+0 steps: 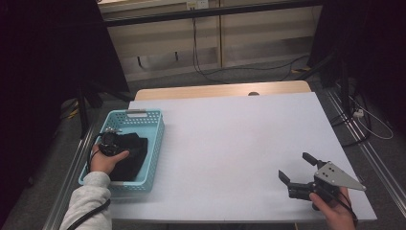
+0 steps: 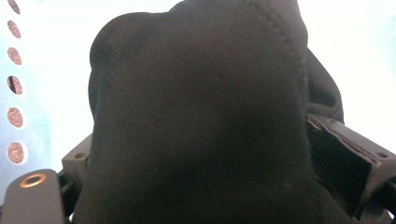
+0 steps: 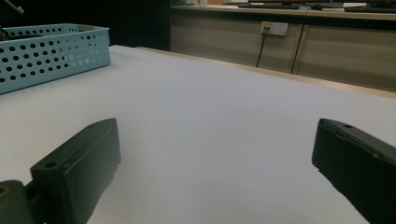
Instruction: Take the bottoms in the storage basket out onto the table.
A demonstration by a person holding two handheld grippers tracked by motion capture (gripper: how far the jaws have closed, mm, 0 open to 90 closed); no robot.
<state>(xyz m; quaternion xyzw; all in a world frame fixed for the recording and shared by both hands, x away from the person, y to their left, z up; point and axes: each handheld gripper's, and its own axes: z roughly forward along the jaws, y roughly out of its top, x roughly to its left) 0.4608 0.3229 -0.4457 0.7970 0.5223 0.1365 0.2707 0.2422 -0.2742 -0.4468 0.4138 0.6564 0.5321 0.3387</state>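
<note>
A light blue perforated basket [image 1: 139, 113] stands at the table's left edge with a black cloth [image 1: 133, 154] bundled inside it. My left gripper [image 1: 112, 143] reaches down into the basket onto the cloth. In the left gripper view the black cloth [image 2: 201, 107] bulges up between the two wide-set jaws, and my left gripper [image 2: 196, 144] stands open around it. My right gripper [image 1: 294, 165] rests low over the table's near right part, open, with nothing between its fingers. In the right gripper view my right gripper [image 3: 217, 135] points across bare tabletop toward the basket [image 3: 56, 51].
The white table [image 1: 239, 139] has a wooden strip along its far edge. Dark stands and cables sit on the floor beyond it and at both sides. The basket's holed wall [image 2: 14, 116] runs close by the left jaw.
</note>
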